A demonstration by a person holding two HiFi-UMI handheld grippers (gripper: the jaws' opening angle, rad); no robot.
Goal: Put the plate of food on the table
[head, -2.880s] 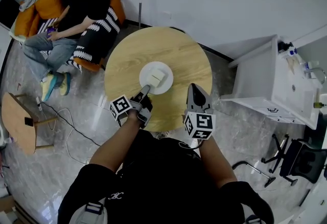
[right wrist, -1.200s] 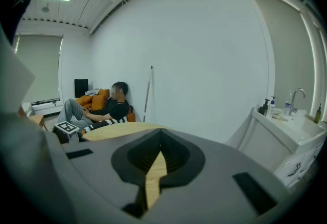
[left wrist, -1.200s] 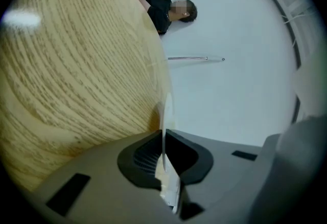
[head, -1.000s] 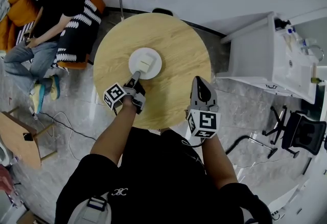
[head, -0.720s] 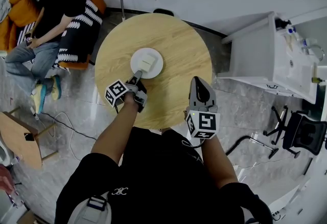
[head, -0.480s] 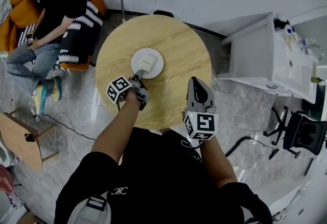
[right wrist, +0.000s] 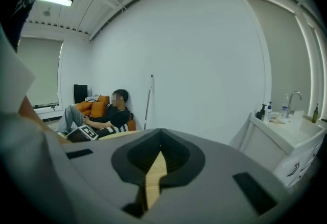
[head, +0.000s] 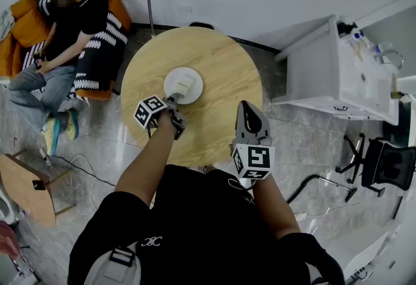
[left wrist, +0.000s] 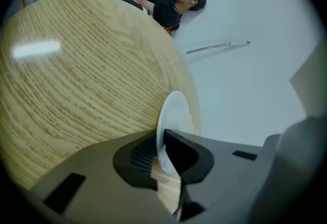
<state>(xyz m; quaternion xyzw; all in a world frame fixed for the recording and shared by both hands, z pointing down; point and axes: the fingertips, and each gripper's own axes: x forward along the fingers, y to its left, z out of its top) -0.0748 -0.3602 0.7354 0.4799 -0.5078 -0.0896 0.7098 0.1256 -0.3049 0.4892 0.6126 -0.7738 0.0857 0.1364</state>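
A white plate (head: 170,81) with a pale square of food (head: 186,84) rests left of centre on the round wooden table (head: 221,62). My left gripper (head: 172,99) reaches in from the near side, shut on the plate's near rim. In the left gripper view the thin rim of the plate (left wrist: 176,113) runs between the jaws of the left gripper (left wrist: 162,154), with the table (left wrist: 76,90) behind. My right gripper (head: 249,108) hovers over the table's near right edge. Its jaws are together with nothing in them, and only a sliver of wood shows through the right gripper (right wrist: 153,166).
A person sits on an orange sofa (head: 71,23) at the far left. A white sink counter (head: 351,75) stands to the right, with an office chair (head: 387,166) nearer. A small wooden side table (head: 26,186) and a cable lie on the floor at left.
My left gripper has tipped a little while keeping its hold on the plate's rim. The plate stays on the table. The right gripper has risen slightly.
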